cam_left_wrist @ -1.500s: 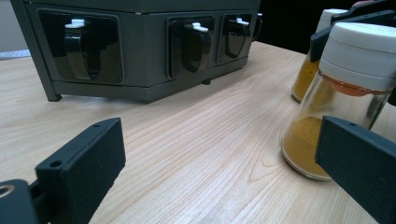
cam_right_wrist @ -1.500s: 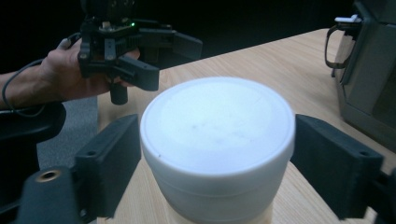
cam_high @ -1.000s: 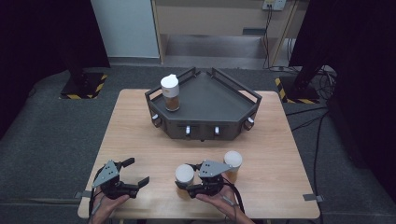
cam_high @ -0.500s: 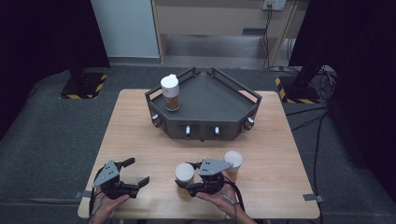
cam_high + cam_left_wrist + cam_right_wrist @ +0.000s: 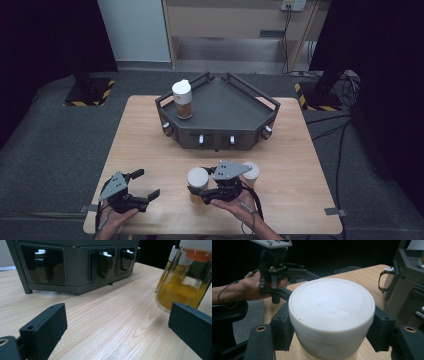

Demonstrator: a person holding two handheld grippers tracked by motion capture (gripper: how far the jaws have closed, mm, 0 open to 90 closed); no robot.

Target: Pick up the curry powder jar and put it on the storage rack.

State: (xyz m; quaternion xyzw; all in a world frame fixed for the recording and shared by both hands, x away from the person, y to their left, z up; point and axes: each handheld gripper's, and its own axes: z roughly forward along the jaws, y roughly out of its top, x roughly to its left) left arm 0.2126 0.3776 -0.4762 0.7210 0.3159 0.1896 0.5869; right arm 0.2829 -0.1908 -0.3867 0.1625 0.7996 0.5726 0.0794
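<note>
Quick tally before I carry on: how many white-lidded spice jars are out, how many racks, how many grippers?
White-lidded spice jars: 3, one on the rack, one in the right gripper, one just behind that gripper
Dark racks: 1
Grippers: 2, left gripper open, right gripper shut on its jar
Total: 6

My right gripper is covering part of the jar I am gripping, and the frame's bottom edge is cutting off its base. Behind my hand, a second jar is perhaps half hidden, its contents unreadable.
</note>
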